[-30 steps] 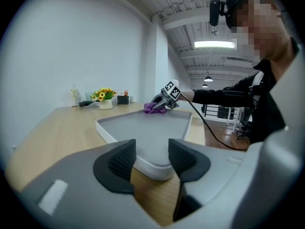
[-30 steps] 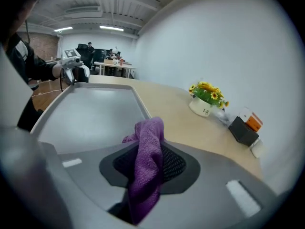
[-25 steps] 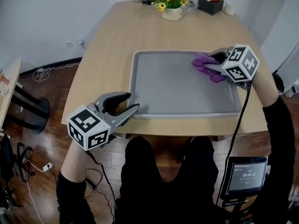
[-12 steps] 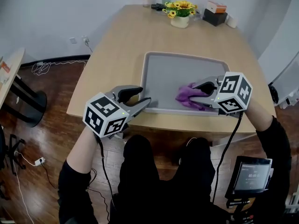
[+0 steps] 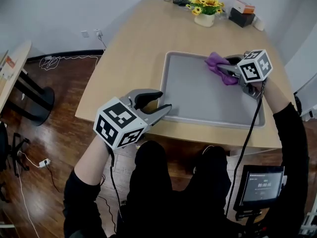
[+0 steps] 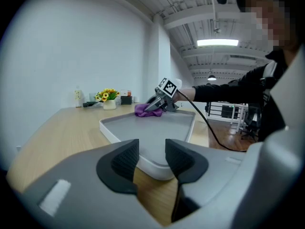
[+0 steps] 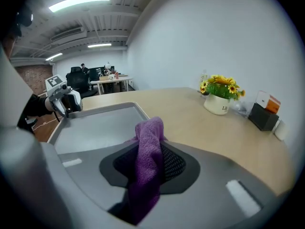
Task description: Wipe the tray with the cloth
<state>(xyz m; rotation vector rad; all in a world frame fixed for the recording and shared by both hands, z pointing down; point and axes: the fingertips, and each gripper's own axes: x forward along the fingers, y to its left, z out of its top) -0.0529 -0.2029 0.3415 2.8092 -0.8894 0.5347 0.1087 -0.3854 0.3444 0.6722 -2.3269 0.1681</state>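
A large grey tray (image 5: 198, 98) lies on the light wooden table (image 5: 133, 58). A purple cloth (image 5: 216, 63) rests on its far right part, and my right gripper (image 5: 222, 67) is shut on it. In the right gripper view the cloth (image 7: 148, 130) hangs bunched between the pads over the tray (image 7: 95, 128). My left gripper (image 5: 165, 99) hovers at the tray's near left corner, open with nothing between its fingers. In the left gripper view the left gripper (image 6: 151, 149) shows the tray (image 6: 157, 132) beyond its gap, with the cloth (image 6: 144, 110) and right gripper (image 6: 159, 104) at the far end.
A white pot of yellow flowers (image 5: 207, 14), a black box with an orange one on top (image 5: 243, 14) and small bottles stand at the table's far end. A small screen (image 5: 260, 185) is at lower right. Cables lie on the wooden floor (image 5: 59, 128) on the left.
My right gripper pulled the cloth from the tray's far right to its near edge, then pushed it back to the far right. The left gripper stayed by the near left corner.
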